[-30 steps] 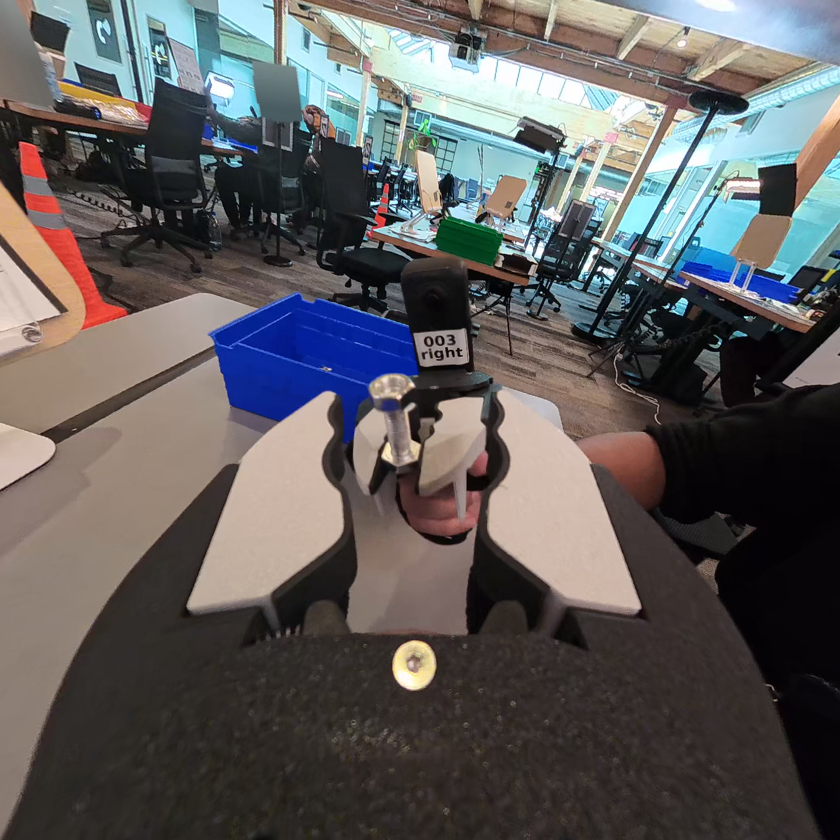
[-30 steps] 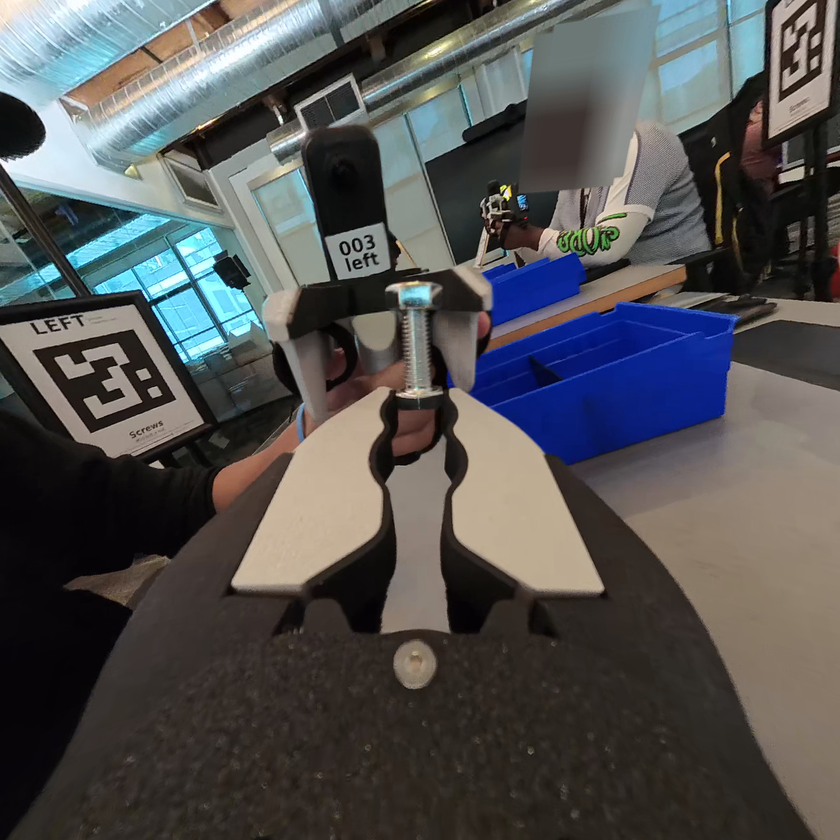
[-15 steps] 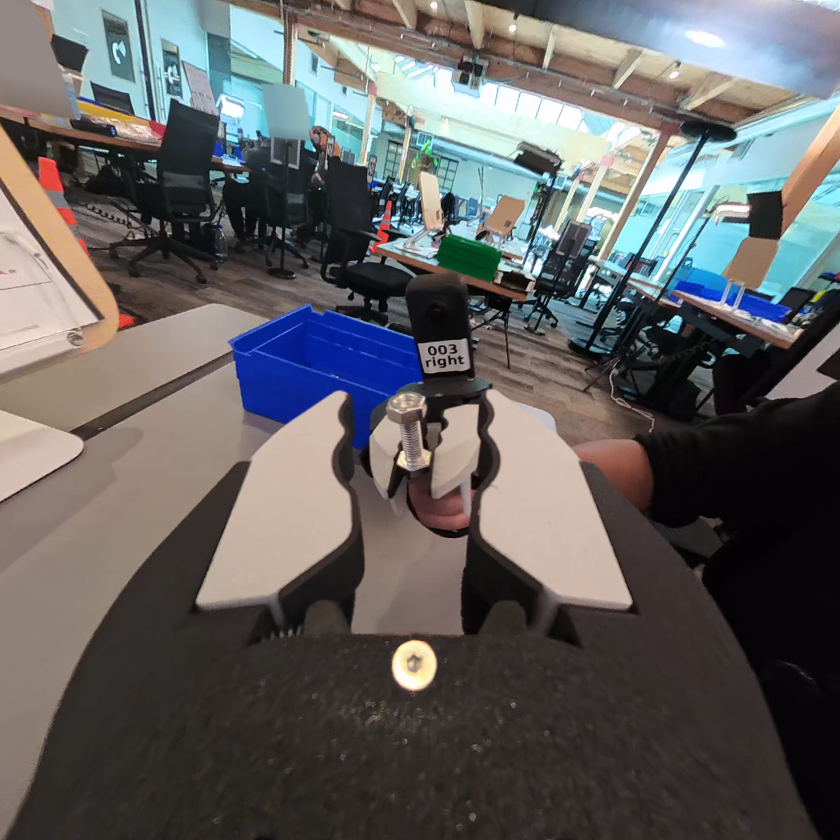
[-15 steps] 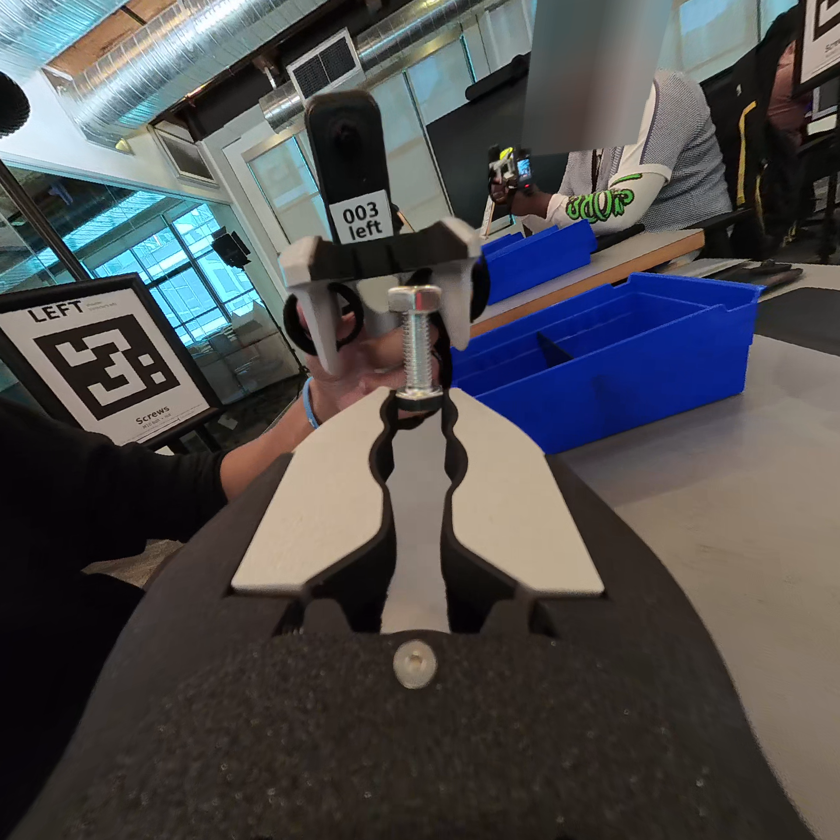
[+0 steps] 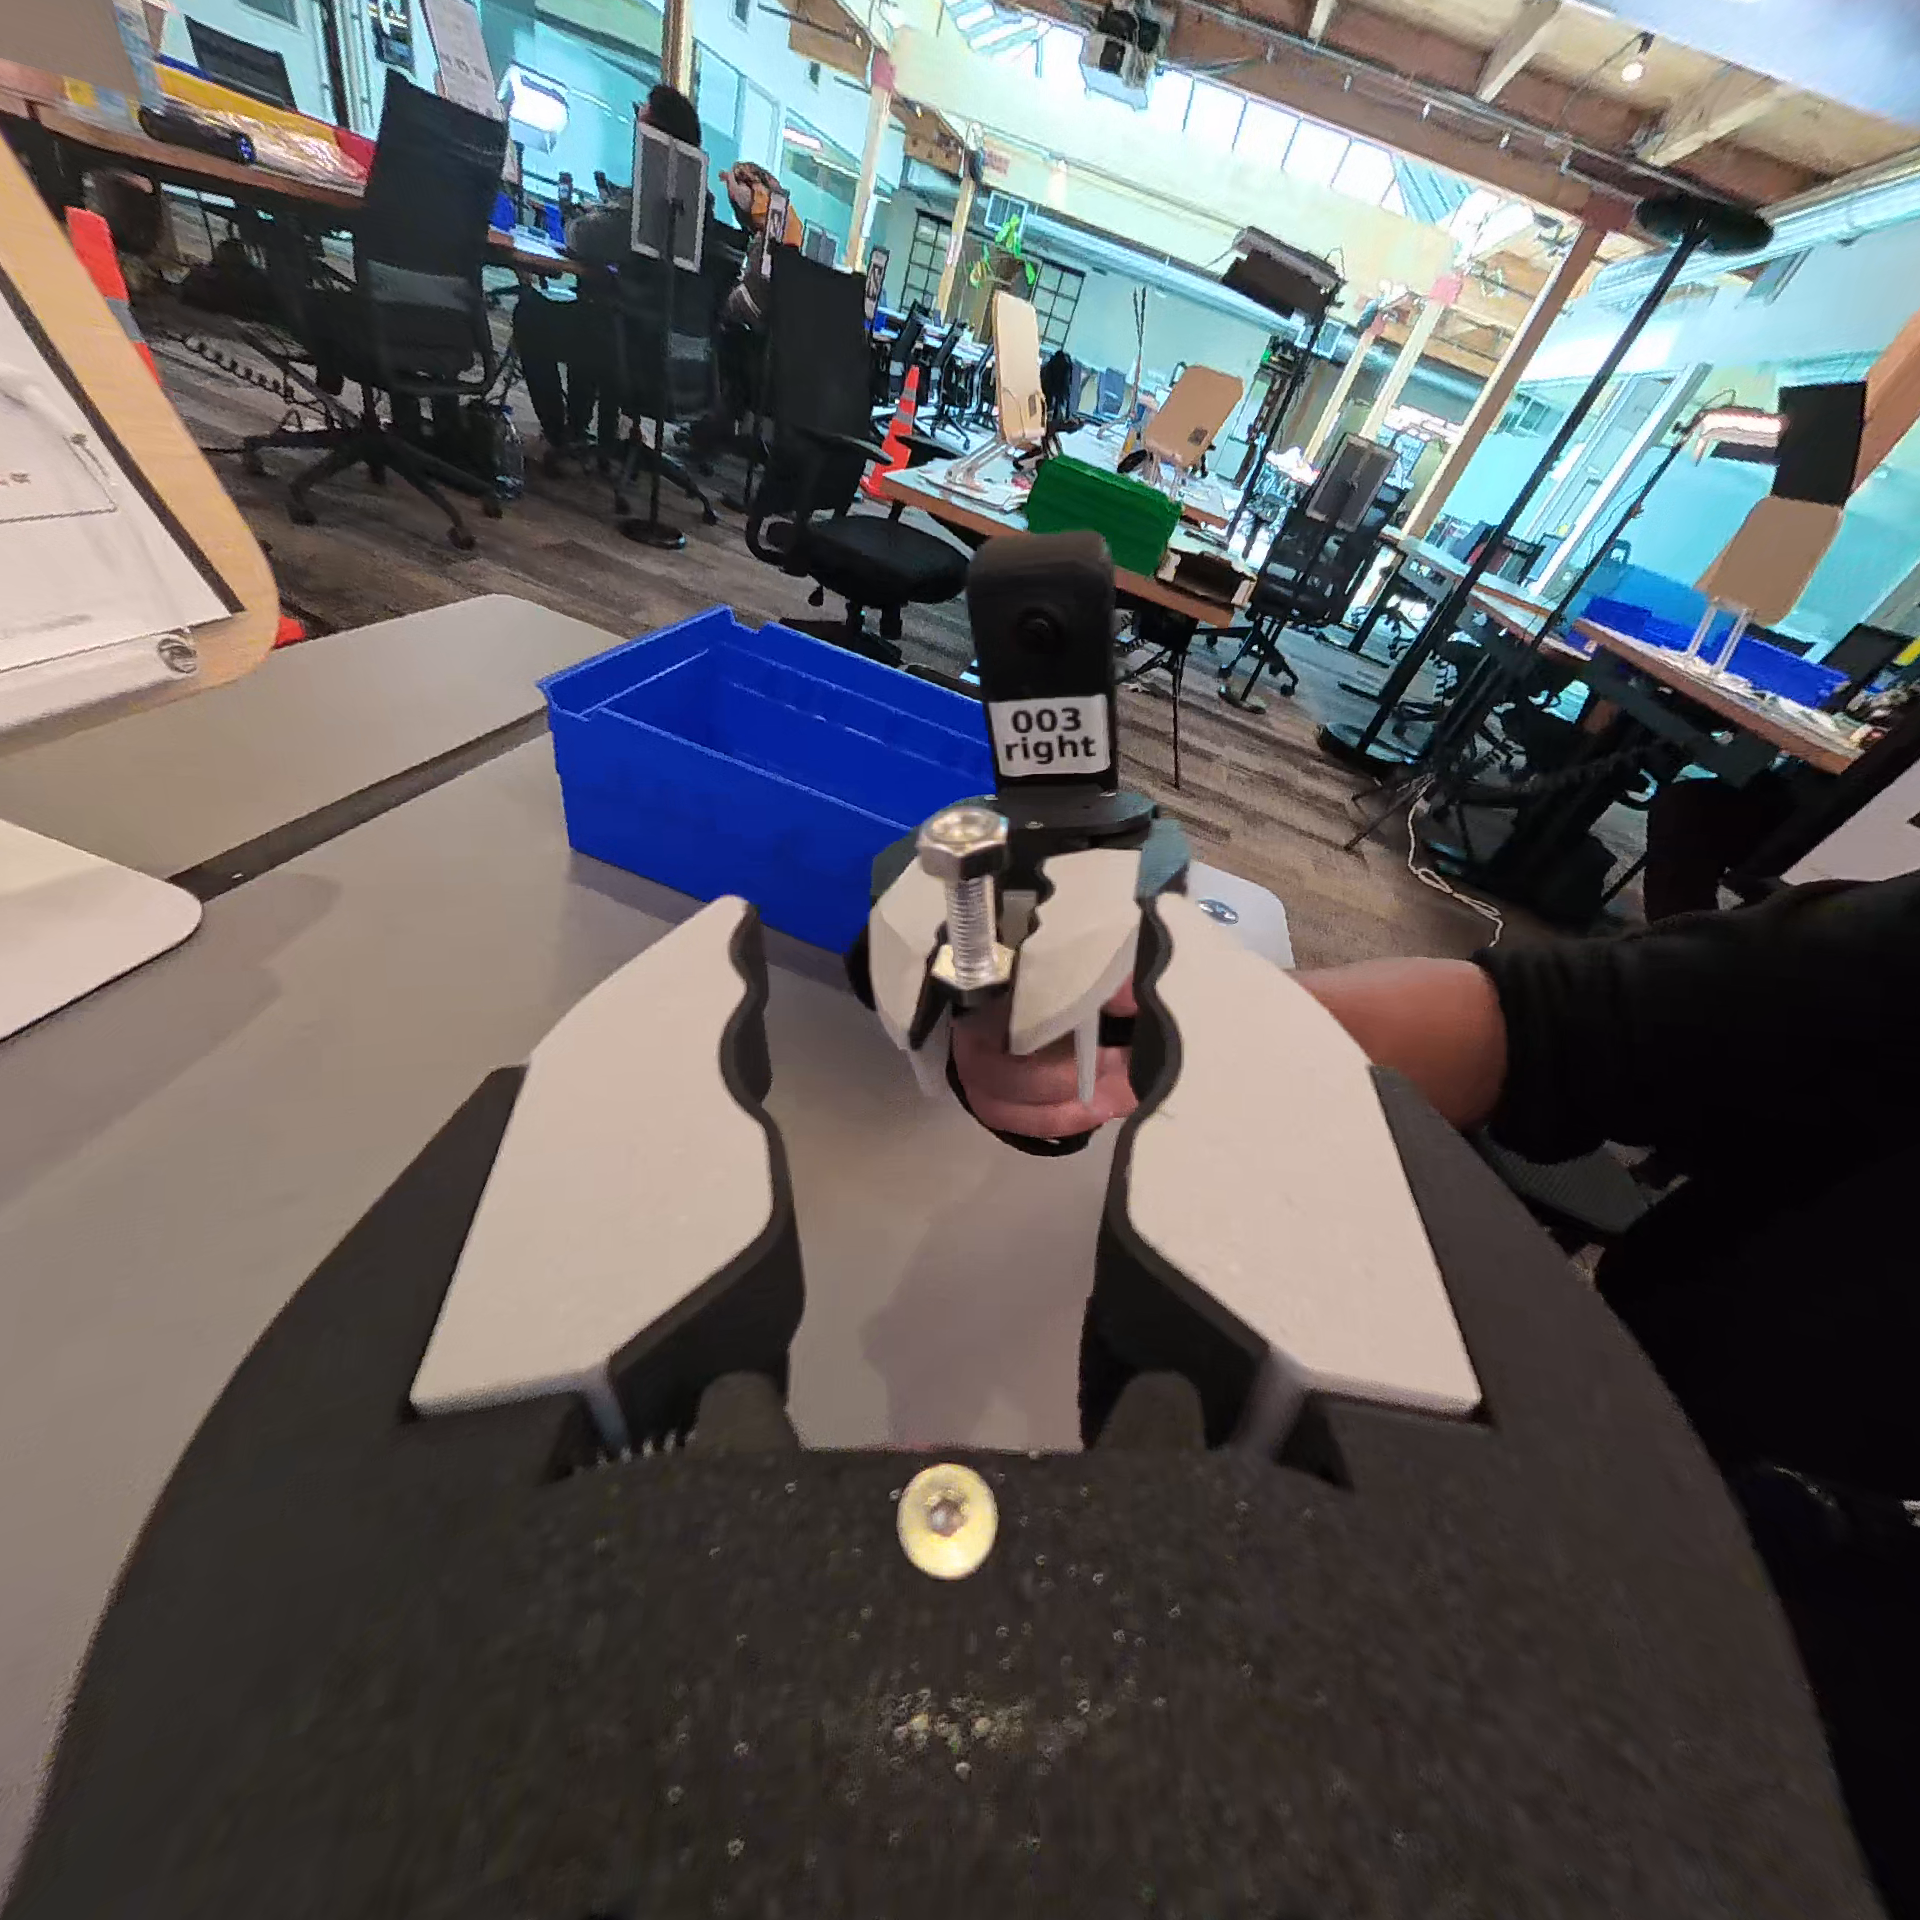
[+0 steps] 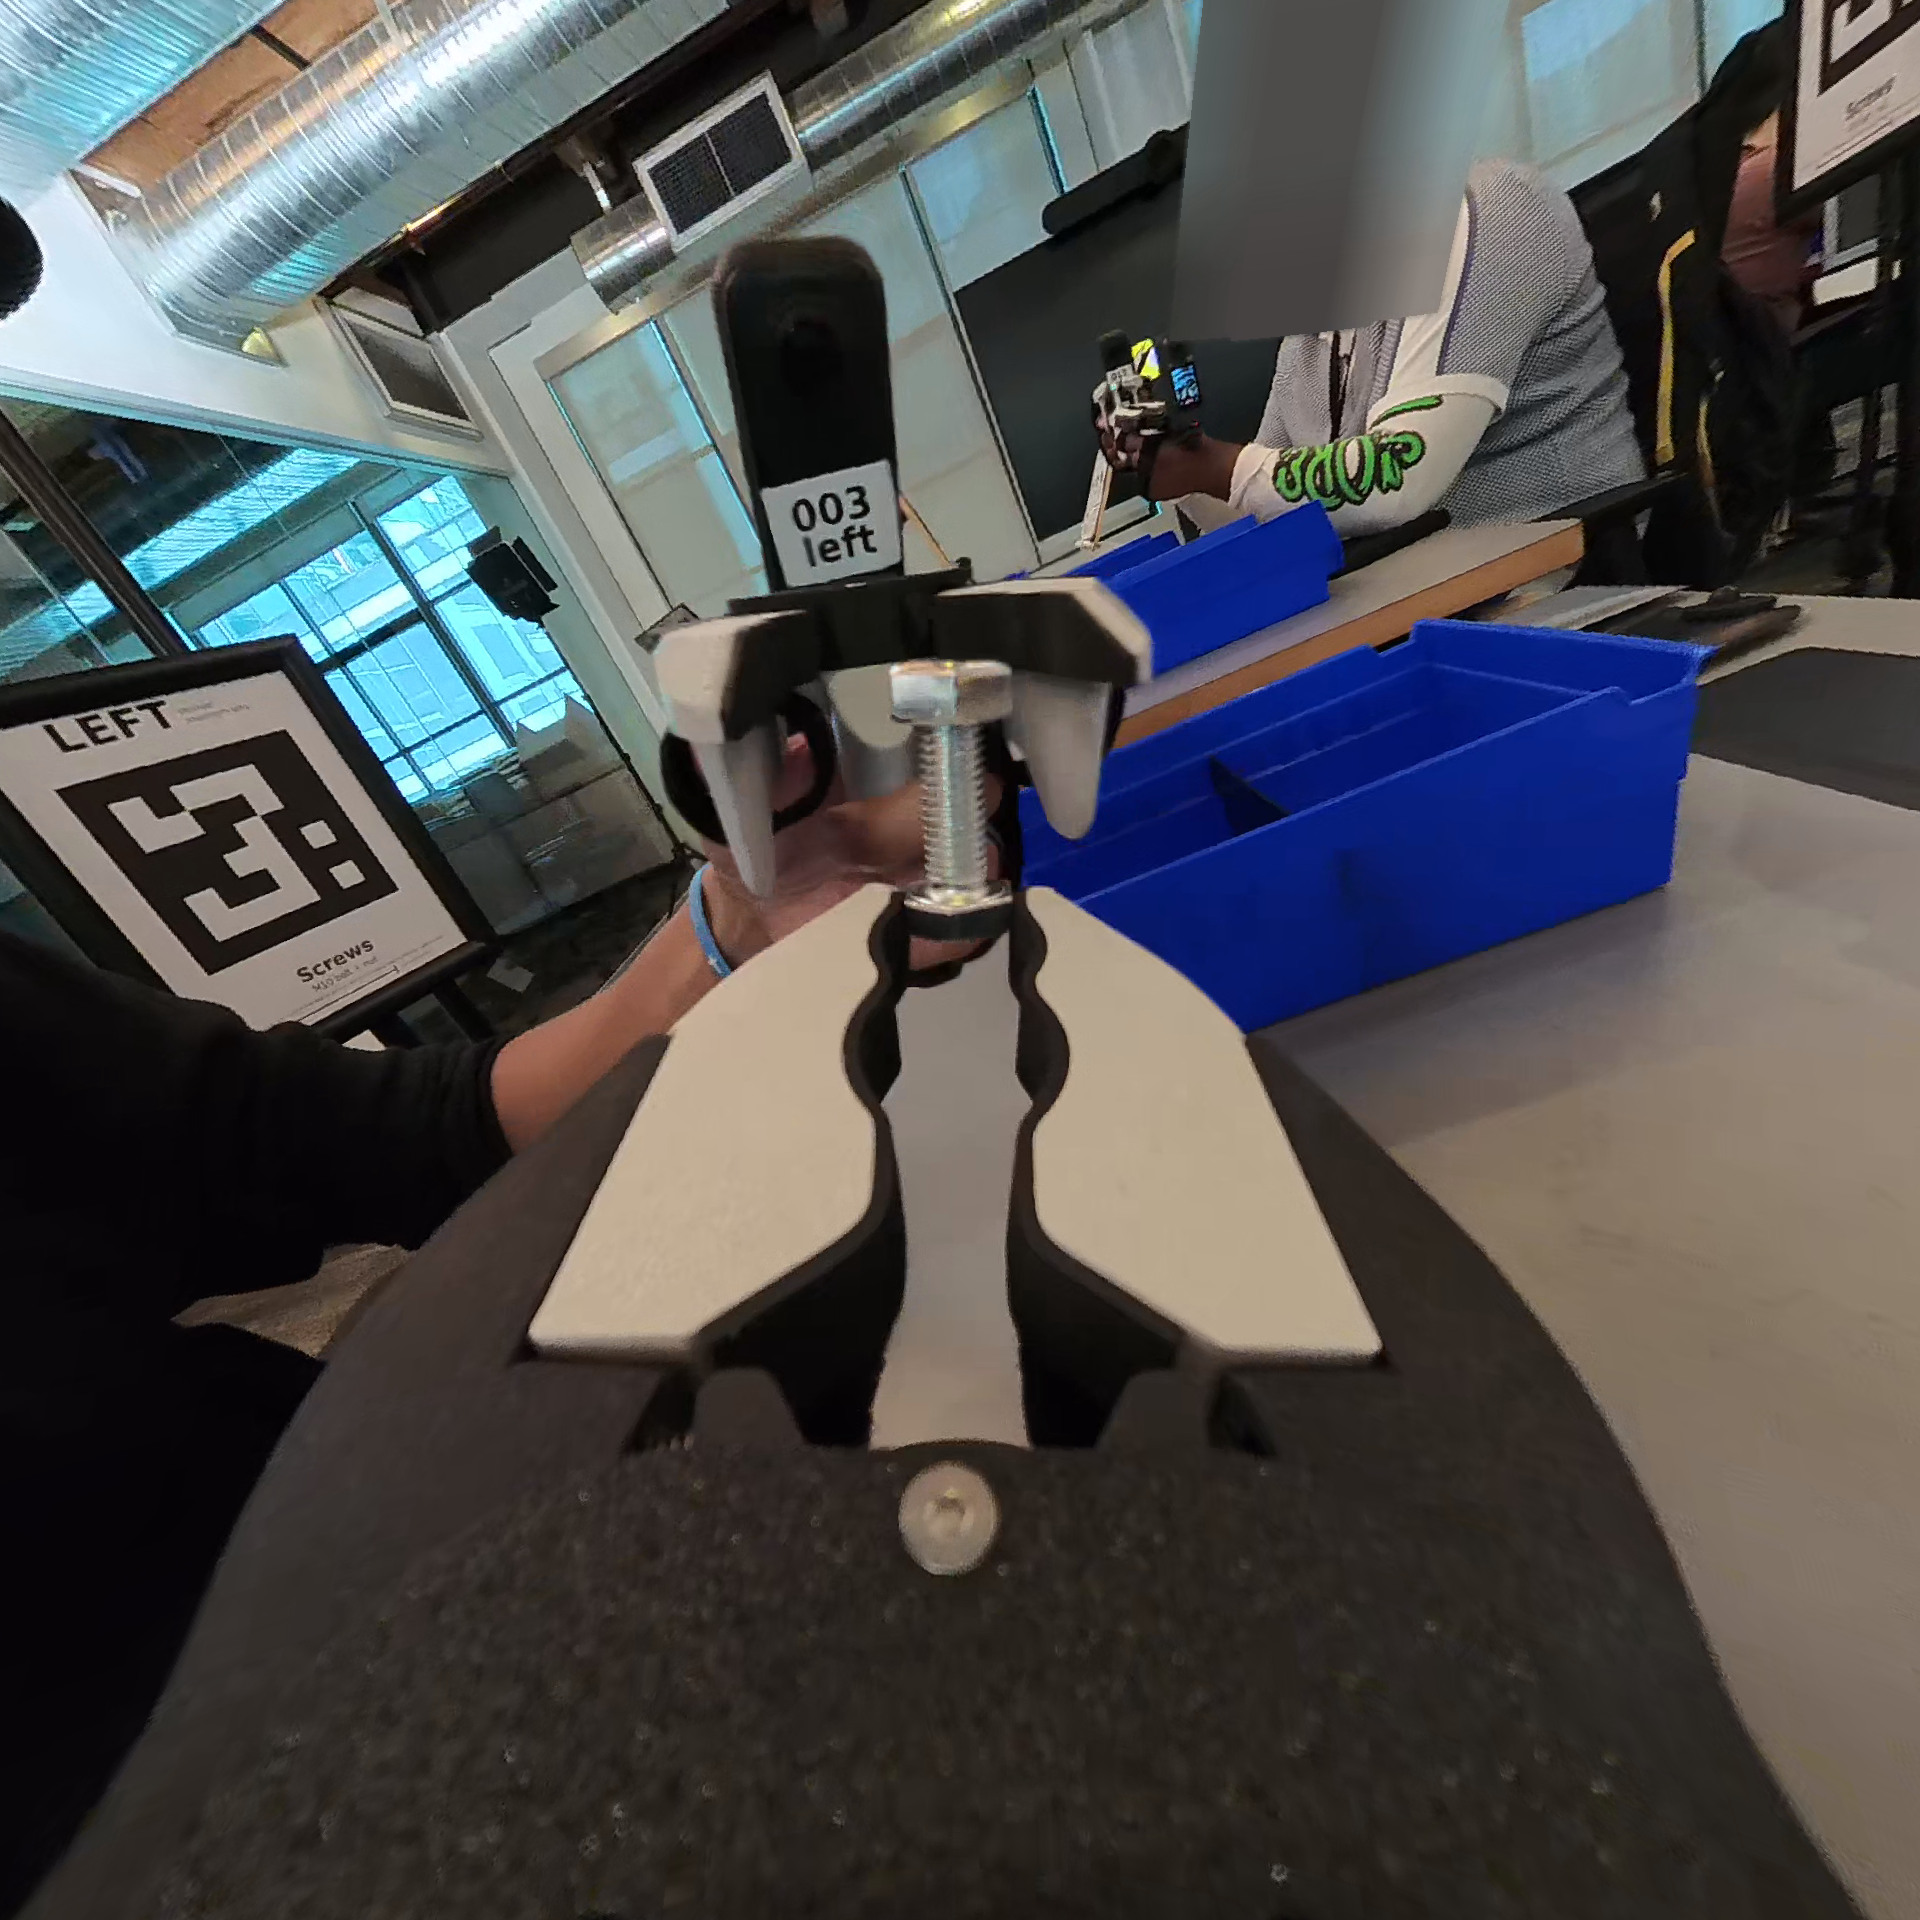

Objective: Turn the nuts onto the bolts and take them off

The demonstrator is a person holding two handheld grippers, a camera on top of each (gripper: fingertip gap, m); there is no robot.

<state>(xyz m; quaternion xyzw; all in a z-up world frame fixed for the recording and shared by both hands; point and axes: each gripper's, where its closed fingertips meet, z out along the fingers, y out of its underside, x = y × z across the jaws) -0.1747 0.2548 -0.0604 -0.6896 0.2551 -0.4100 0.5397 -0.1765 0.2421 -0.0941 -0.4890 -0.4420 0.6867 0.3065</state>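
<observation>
Left gripper (image 5: 945, 997): my fingers spread wide, gripping nothing.
Right gripper (image 6: 951, 914): my fingers clamped on nut (image 6: 949, 902).
Bolt (image 6: 951, 790): upright, threaded into nut.

Bin (image 5: 748, 769) on table (image 5: 312, 997), behind bolt (image 5: 966, 904)

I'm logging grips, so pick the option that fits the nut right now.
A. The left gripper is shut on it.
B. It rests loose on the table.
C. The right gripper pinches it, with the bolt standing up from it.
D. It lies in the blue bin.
C: the right gripper is shut on the nut, the bolt rising from it, while the left gripper is open.
</observation>
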